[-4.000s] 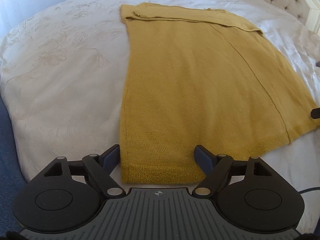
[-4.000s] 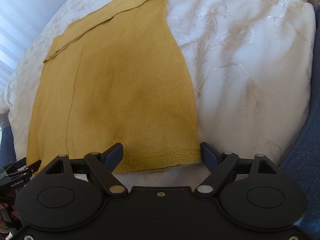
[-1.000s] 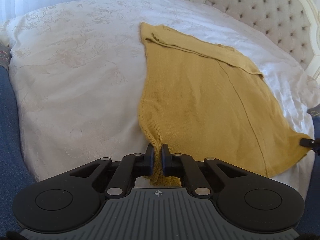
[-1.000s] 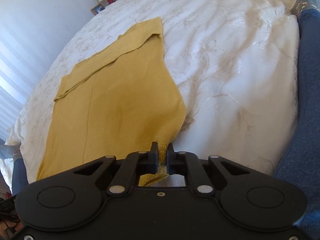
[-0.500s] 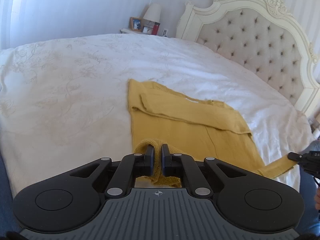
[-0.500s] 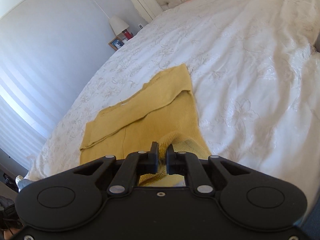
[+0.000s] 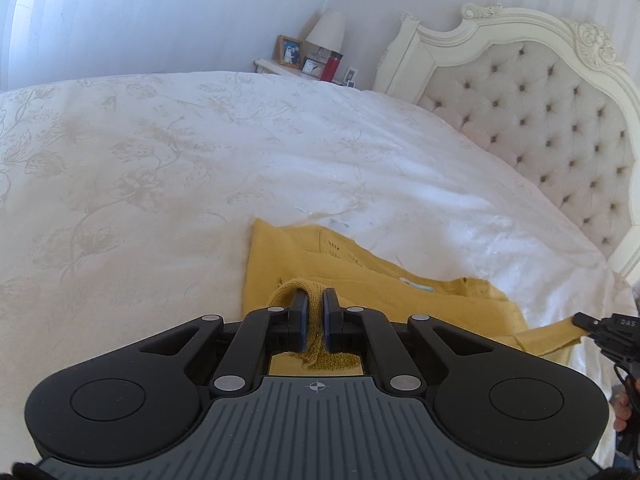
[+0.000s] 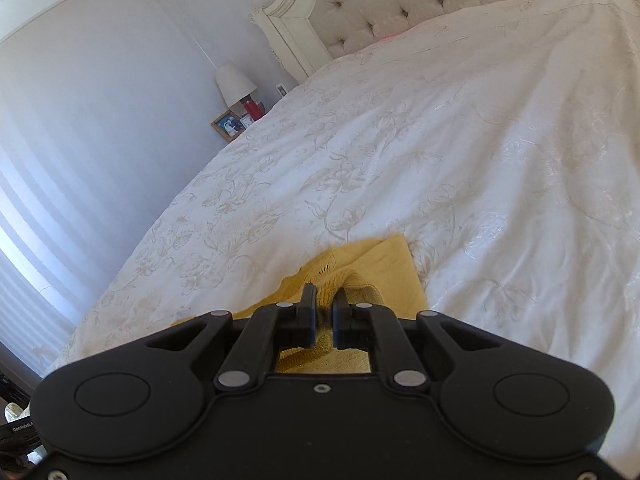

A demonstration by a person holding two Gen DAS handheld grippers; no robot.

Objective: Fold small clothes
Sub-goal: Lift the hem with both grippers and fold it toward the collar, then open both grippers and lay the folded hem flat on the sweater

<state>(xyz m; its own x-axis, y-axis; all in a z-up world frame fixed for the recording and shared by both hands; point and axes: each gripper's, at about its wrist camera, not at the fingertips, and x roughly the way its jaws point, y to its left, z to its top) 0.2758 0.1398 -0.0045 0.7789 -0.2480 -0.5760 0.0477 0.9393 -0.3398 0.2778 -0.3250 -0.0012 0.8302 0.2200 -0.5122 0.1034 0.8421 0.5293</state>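
A mustard yellow knit top (image 7: 360, 276) lies on a white bedspread (image 7: 160, 168). My left gripper (image 7: 315, 300) is shut on one corner of its ribbed hem, held above the top's far end with the folded sleeves. My right gripper (image 8: 324, 298) is shut on the other hem corner, over the same far end of the top (image 8: 384, 264). The right gripper's tip also shows at the right edge of the left wrist view (image 7: 584, 322), with a strip of yellow fabric pulled to it. Most of the top is hidden under the grippers.
A tufted cream headboard (image 7: 540, 120) stands at the far right. A bedside table with a lamp (image 7: 326, 34), photo frame (image 7: 290, 50) and red item stands by the striped wall. The bedspread (image 8: 480, 160) stretches wide around the top.
Both grippers closed on the hem corners, lifted them and carried them forward over the top toward its far end. Much less of the top shows now.
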